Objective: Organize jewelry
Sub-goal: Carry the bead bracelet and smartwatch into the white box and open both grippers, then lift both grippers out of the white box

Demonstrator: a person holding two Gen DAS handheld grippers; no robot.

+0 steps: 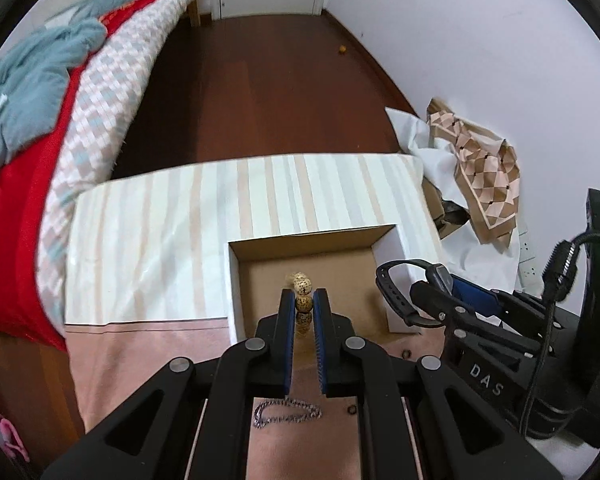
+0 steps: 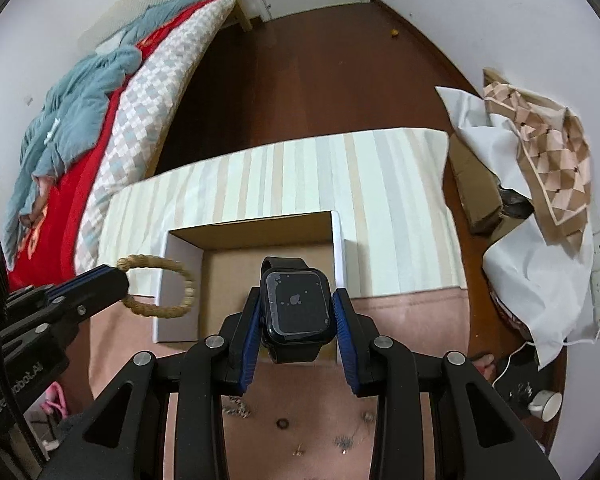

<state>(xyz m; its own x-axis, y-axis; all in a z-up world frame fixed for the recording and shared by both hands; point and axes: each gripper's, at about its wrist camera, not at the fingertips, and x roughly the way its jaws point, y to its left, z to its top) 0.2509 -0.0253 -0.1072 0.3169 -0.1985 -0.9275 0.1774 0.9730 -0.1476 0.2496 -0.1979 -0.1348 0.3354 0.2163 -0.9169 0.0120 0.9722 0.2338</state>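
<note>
My left gripper (image 1: 304,295) is shut on a speckled tan bead bracelet (image 1: 302,285), held above the open cardboard box (image 1: 308,238). From the right wrist view the bracelet (image 2: 168,312) hangs as a loop from the left gripper (image 2: 120,276), over the box's left wall. My right gripper (image 2: 298,298) is shut on a black smartwatch (image 2: 298,306), face up, above the same box (image 2: 252,226). In the left wrist view the watch (image 1: 400,292) sits in the right gripper (image 1: 432,292) over the box's right wall. A silver chain (image 1: 288,414) lies on the pink cloth beneath my left gripper.
The box rests on a striped cloth (image 1: 220,200) and a pink cloth (image 2: 400,320). Small rings (image 2: 282,424) and earrings (image 2: 344,442) lie on the pink cloth. A bed with a red and blue quilt (image 1: 28,120) stands left. White paper and a patterned scarf (image 2: 540,140) lie right.
</note>
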